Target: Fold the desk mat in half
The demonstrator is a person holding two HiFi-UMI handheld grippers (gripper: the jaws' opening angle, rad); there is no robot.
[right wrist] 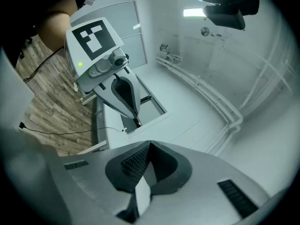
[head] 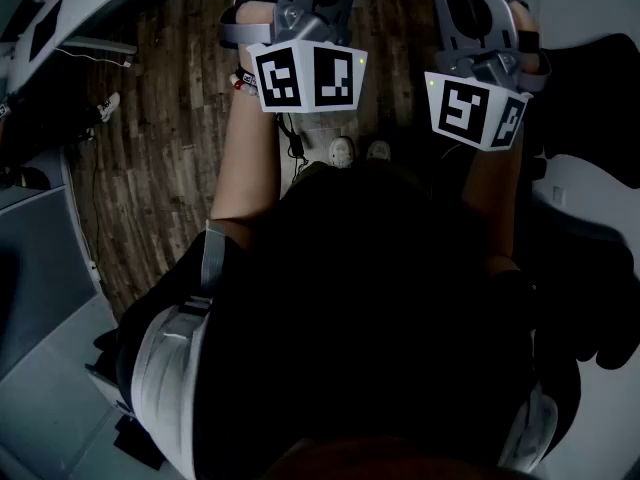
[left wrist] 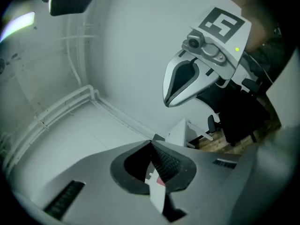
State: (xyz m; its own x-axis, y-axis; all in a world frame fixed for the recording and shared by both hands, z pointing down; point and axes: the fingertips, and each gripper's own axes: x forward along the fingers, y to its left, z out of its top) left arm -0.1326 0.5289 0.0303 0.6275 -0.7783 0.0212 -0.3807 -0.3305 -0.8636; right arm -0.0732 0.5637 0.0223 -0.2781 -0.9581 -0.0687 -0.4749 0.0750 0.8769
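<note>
Both grippers are held up in front of my chest, and in the head view only their marker cubes show, the left cube (head: 305,76) and the right cube (head: 478,108). My left gripper (left wrist: 152,143) is shut with nothing between its pads, and it points at a bare white wall. The right gripper (right wrist: 150,144) is shut and empty too. Each one shows in the other's view, jaws closed: right gripper (left wrist: 168,100), left gripper (right wrist: 137,121). A flat grey sheet (right wrist: 147,108), perhaps the desk mat, lies on a white desk (right wrist: 110,125) behind the left gripper.
Below me lie a wooden floor (head: 165,128) and my shoes (head: 345,151), and my dark shirt fills the lower head view. A black chair (left wrist: 239,118) stands by a white desk (left wrist: 185,131). Cables trail over the floor (right wrist: 51,125). Pipes run along the white wall (right wrist: 211,97).
</note>
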